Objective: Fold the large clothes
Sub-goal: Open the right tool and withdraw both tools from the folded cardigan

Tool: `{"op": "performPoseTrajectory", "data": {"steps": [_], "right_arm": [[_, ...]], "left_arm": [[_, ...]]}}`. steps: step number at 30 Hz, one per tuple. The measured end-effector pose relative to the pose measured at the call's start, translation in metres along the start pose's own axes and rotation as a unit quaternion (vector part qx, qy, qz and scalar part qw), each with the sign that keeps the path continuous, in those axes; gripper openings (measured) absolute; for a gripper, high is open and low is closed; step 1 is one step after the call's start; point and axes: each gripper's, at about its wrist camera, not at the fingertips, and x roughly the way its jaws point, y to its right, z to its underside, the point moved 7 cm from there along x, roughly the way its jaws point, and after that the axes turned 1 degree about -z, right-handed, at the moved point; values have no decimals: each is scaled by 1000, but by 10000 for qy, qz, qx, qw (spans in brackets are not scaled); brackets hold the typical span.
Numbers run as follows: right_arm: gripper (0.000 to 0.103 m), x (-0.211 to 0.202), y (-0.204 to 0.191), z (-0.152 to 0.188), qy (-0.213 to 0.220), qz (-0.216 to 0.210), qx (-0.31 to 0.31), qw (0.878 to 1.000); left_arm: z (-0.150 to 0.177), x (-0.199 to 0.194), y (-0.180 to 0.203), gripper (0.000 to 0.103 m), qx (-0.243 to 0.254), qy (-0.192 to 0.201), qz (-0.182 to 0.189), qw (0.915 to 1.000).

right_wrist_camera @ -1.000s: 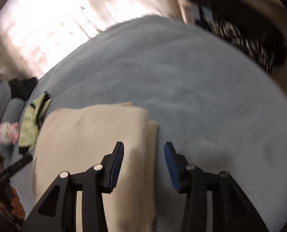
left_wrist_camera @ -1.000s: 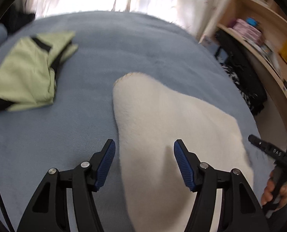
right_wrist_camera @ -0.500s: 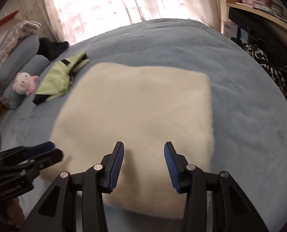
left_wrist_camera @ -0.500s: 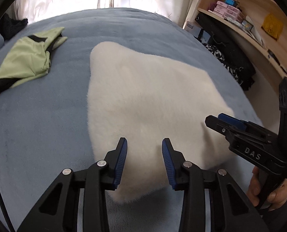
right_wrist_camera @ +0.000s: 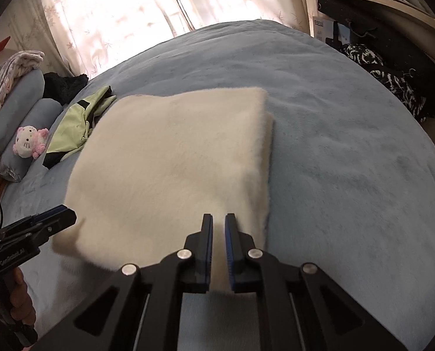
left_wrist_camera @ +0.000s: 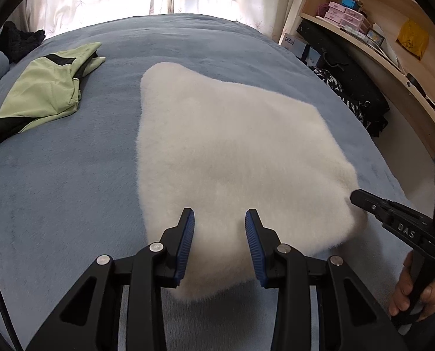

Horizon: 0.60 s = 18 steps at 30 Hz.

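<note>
A cream fleece garment point(left_wrist_camera: 232, 158) lies folded into a thick square on the blue bed; it also shows in the right wrist view point(right_wrist_camera: 173, 163). My left gripper point(left_wrist_camera: 219, 242) is open, its fingers over the garment's near edge, empty. My right gripper point(right_wrist_camera: 218, 245) has its jaws nearly closed at the garment's near right corner, with fleece between the pads. In the left wrist view the right gripper point(left_wrist_camera: 361, 199) touches the garment's right corner. In the right wrist view the left gripper point(right_wrist_camera: 62, 219) sits at the near left corner.
A green and black garment point(left_wrist_camera: 44, 87) lies on the bed to the far left, also in the right wrist view point(right_wrist_camera: 80, 122). Grey pillows and a plush toy point(right_wrist_camera: 30, 144) are at the far left. Shelves point(left_wrist_camera: 378, 38) and dark bags point(left_wrist_camera: 352, 87) stand to the right of the bed.
Both grippers have pulled back to the garment's near edge. The right gripper's jaws have closed onto the near right corner. The left gripper narrowed, then stayed open.
</note>
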Motion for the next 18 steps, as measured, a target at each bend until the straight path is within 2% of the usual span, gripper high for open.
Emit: {"op": "performPoseTrajectory", "data": {"steps": [6,9,11,13,18], "right_arm": [[10,-18,-6,12,-85,31,96,9999],[22,-26,-12,22,-127,40,71,9999],[35,-31,-16,29,-156,72,38,9998],[38,-37,-21,36,-180,67,12,9998],[43,-48,-32,50,-337,16,-84,9994]], "left_arm": [[10,-16,-1,36,-86,-129,-6,9999],[18,-25,-3,38,-185,-198,-16,9996],[24,-34,-5,48,-202,-209,-46,9996],[30,-44,-8,54,-195,-168,-139,9996],[39,-65,-15,59,-247,-179,-245,9992]]}}
